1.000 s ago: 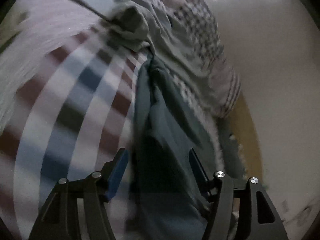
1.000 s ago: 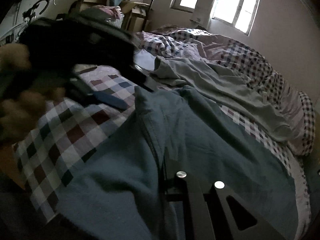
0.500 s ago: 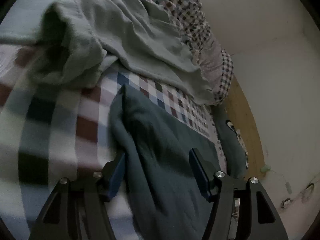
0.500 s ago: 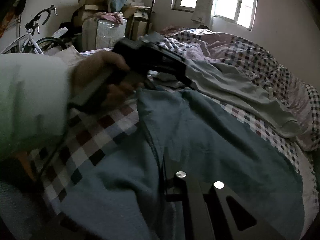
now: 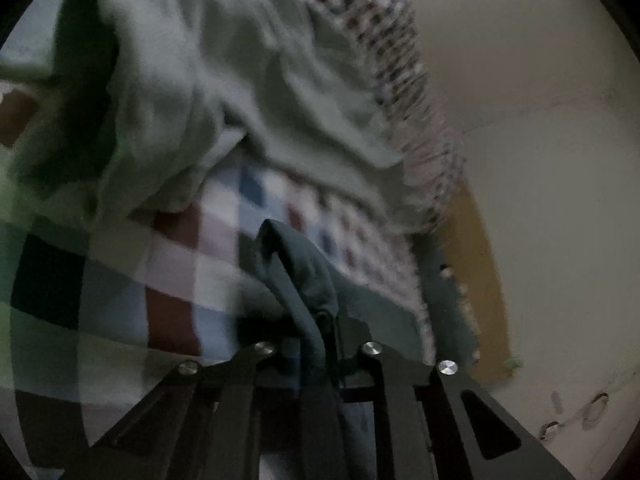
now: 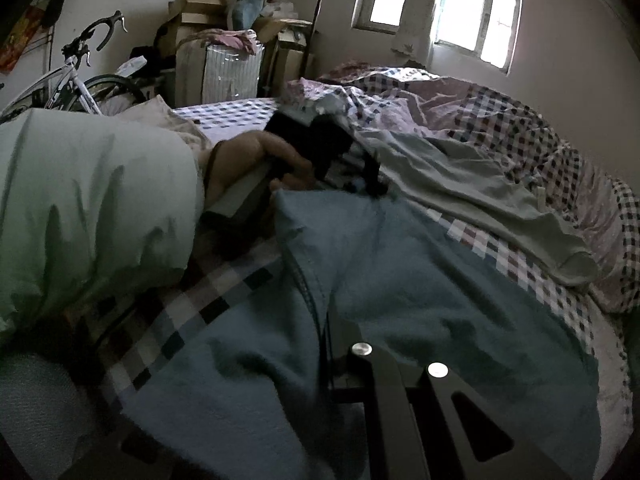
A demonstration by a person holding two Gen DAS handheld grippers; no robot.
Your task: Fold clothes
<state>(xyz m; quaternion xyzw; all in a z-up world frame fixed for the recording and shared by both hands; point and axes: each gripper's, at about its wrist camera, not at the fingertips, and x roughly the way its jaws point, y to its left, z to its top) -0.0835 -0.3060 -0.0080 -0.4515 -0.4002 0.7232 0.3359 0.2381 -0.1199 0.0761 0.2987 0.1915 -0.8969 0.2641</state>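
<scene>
One teal garment (image 6: 420, 280) lies rumpled across checked bedsheet (image 6: 520, 256).

The left wrist view sits low and very close over the checked bedsheet (image 5: 172, 280), looking along its own fingers toward the far bed edge and the pale wall (image 5: 540, 160). The right wrist view stands higher and farther back, facing across the whole bed toward the windows (image 6: 476, 8) and the bicycle (image 6: 76, 76). Both views share the teal garment (image 5: 304, 280) (image 6: 420, 300), the grey-green garment (image 5: 248, 80) (image 6: 460, 184) and the sheet; the right one also takes in the left gripper (image 6: 372, 184)
</scene>
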